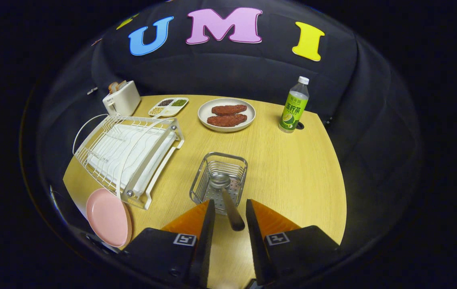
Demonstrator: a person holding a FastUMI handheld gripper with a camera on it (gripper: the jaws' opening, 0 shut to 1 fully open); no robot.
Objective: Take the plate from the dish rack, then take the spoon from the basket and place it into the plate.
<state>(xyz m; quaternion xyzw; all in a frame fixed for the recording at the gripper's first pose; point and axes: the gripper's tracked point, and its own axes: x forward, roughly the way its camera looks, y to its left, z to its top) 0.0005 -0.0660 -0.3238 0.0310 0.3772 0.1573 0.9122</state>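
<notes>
A dark cloth wall is curving behind a pale wooden tabletop that is carrying everything you need. In the lower left of the frame, the pink plate is lying flat at the tabletop's near corner, already out of the white dish rack, which is sitting just above and beside it. In the upper left, a toaster and a divided snack tray are standing near the back edge.

At the centre, the wire basket is sitting just ahead of your fingers, and the spoon is leaning in it, bowl down inside and handle sticking out toward you. Your gripper is standing narrowly open, the handle's end lying between the two fingers without either one visibly pressing on it.

Above centre, a white plate of two brown patties is resting; to the upper right, a green bottle is standing upright.

You are risking a poor catch: the handle is round, slanted and nearer your left finger, so closing now could be pushing it sideways, tipping the light basket or dragging it along.
</notes>
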